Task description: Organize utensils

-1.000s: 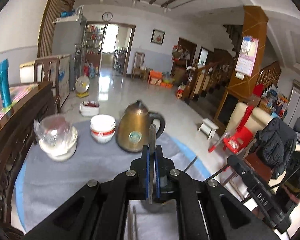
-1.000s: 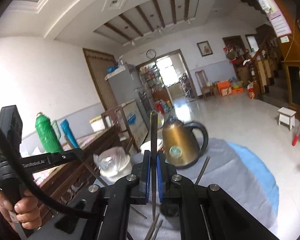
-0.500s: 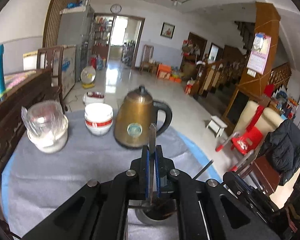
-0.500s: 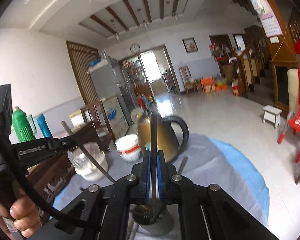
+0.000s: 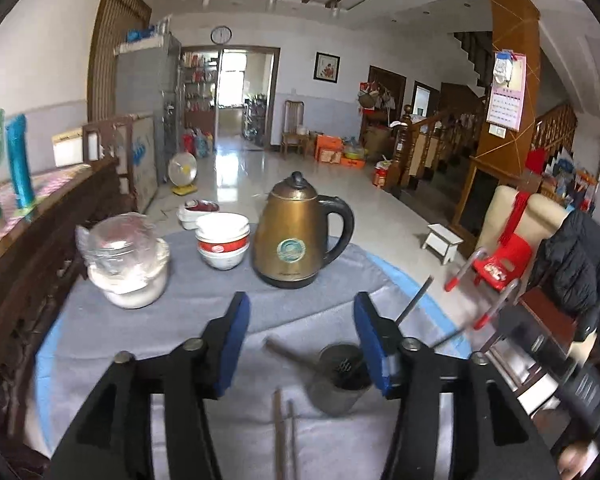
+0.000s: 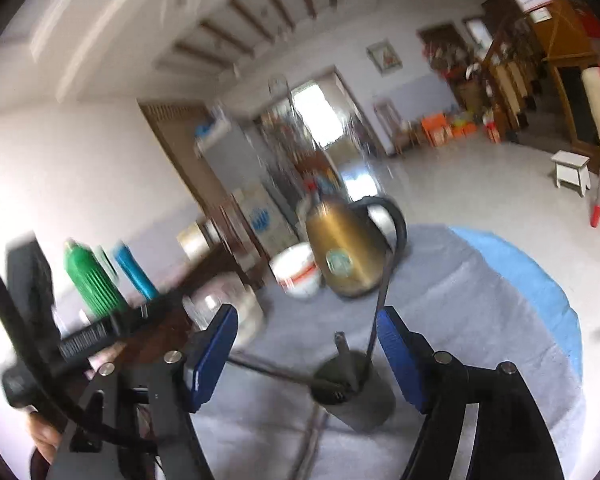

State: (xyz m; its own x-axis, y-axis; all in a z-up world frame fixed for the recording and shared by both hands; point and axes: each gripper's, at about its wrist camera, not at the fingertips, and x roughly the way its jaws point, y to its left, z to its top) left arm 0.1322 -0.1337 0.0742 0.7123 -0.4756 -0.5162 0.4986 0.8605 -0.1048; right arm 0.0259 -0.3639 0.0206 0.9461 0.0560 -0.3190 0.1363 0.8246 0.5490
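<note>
Grey cloth covers the surface (image 5: 112, 332). Left claw (image 5: 302, 342) has just spread, pinching nothing; the metal cup (image 5: 340, 384) stands upright between and below its pads, chopsticks (image 5: 414, 302) leaning inside. Right claw (image 6: 306, 354) likewise has just spread, empty. Withdraw both straight up, clear of the leaning sticks, or the cup may tip.

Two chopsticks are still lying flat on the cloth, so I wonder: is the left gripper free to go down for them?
Probably yes. The left gripper is open and empty, and the loose chopsticks lie bare on the cloth just below it, beside the holder cup.
</note>
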